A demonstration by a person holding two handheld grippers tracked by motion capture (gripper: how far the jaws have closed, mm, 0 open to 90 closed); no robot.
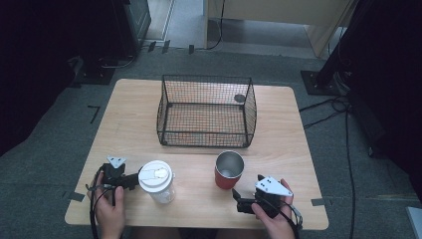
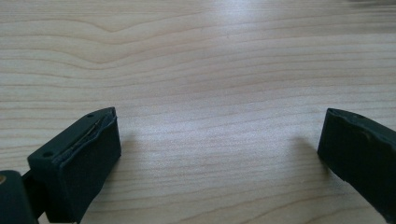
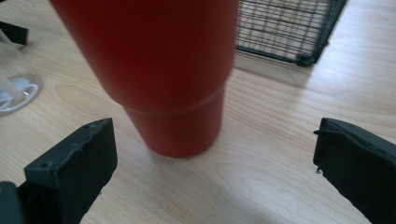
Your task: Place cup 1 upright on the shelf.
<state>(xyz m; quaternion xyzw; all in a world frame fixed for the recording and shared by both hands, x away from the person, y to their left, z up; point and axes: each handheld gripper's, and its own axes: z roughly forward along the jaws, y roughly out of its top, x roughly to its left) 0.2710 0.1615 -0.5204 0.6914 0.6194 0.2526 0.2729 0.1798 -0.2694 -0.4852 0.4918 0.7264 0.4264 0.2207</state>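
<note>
A red cup (image 1: 229, 170) with a steel inside stands upright and open at the table's front middle. To its left stands a clear cup with a white lid (image 1: 157, 180). My left gripper (image 1: 130, 180) rests close against that cup's left side; its jaws are open over bare wood (image 2: 219, 154). My right gripper (image 1: 240, 199) sits just in front of the red cup, a little to its right, open. Ahead of its spread jaws (image 3: 215, 161) rises the red cup (image 3: 173, 79), and the clear cup's base (image 3: 16, 86) shows at the left edge.
A black wire basket (image 1: 204, 135) stands at the middle back of the wooden table (image 1: 283, 134), and its corner (image 3: 285, 28) shows beyond the red cup. A small dark round thing (image 1: 240, 98) sits at its back right corner. Cables and stands ring the table on the floor.
</note>
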